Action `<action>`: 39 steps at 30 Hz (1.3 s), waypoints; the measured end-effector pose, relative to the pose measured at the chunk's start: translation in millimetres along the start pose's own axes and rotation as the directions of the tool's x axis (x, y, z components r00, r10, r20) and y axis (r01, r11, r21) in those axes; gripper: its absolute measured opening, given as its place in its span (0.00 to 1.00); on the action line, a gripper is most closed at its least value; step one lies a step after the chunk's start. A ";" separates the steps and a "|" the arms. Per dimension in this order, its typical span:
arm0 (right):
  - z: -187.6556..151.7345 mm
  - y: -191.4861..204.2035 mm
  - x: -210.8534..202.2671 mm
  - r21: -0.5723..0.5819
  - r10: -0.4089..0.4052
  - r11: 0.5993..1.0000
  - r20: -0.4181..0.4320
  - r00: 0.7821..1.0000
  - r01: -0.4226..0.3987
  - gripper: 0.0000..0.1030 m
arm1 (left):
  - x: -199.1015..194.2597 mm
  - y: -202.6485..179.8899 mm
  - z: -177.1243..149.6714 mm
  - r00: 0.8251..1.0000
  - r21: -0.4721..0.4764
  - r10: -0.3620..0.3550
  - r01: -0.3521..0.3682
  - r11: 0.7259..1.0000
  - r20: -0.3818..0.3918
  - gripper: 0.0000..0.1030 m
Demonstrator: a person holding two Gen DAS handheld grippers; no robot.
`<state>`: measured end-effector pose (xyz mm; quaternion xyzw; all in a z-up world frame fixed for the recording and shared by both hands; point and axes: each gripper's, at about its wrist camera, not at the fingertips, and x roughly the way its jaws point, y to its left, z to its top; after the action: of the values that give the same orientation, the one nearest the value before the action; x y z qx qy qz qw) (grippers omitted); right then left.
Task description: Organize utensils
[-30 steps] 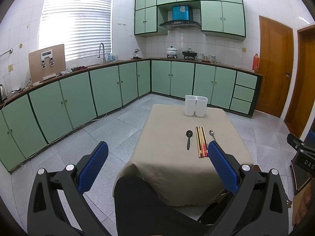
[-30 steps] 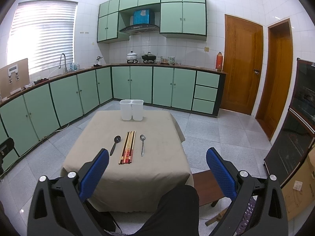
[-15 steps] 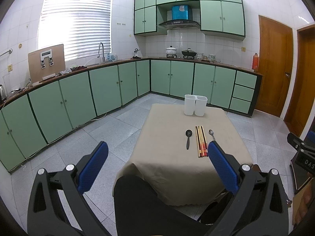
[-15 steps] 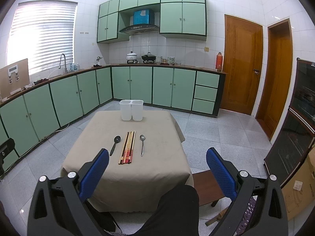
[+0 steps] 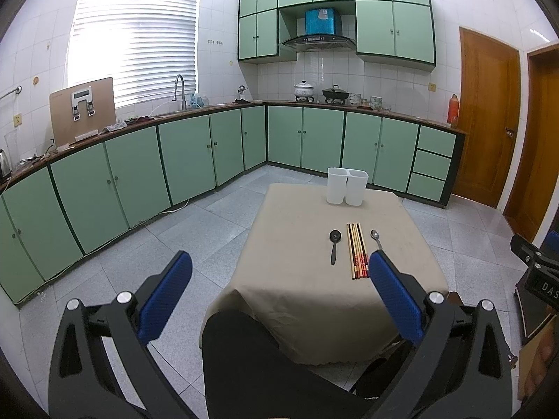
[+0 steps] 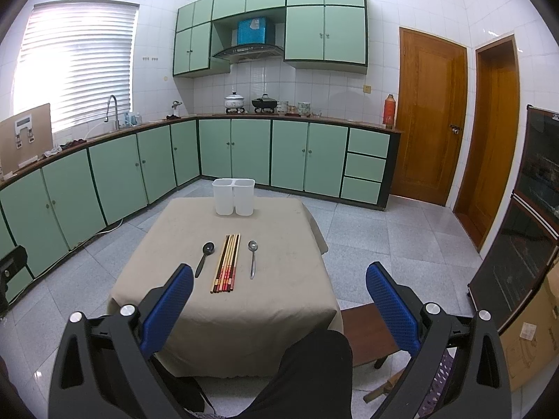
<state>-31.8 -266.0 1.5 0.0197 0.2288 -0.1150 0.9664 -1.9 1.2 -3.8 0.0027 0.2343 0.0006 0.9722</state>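
Observation:
A white two-compartment holder [image 5: 346, 191] [image 6: 233, 197] stands at the far end of a table with a beige cloth [image 5: 297, 279] [image 6: 279, 279]. In front of it lie a black spoon [image 5: 334, 245] [image 6: 204, 257], a bundle of several chopsticks [image 5: 357, 255] [image 6: 227, 262] and a silver spoon [image 5: 376, 237] [image 6: 252, 257], side by side. My left gripper [image 5: 279, 272] is open and empty, held well short of the table. My right gripper [image 6: 279, 276] is open and empty, also back from the near edge.
Green cabinets [image 5: 139, 174] run along the left and back walls. A person's dark-clad knee [image 5: 265, 356] [image 6: 307, 377] sits low between the fingers. A brown stool [image 6: 370, 335] stands right of the table. Wooden doors [image 6: 433, 118] are at the right.

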 end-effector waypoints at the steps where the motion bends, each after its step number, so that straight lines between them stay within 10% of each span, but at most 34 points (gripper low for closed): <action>1: -0.2 0.0 0.2 0.000 0.001 1.000 0.000 1.000 -0.001 0.94 | 0.0 0.3 -0.5 1.000 0.000 0.002 -0.002 1.000 -0.001 0.95; 28: 2.8 0.1 25.8 -0.014 0.034 0.999 -0.029 0.999 -0.034 0.94 | 34.7 -9.6 1.4 0.996 0.047 -0.051 0.055 0.997 -0.073 0.95; 39: -10.7 9.7 188.4 -0.021 0.117 0.992 -0.241 0.964 -0.126 0.94 | 210.8 -11.1 -20.5 0.907 0.005 -0.179 0.196 0.981 -0.380 0.95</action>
<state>129.4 -295.8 -92.3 0.0301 0.3438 -0.0483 0.9373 176.5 -9.2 -118.1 0.0010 0.4161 -0.0973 0.9041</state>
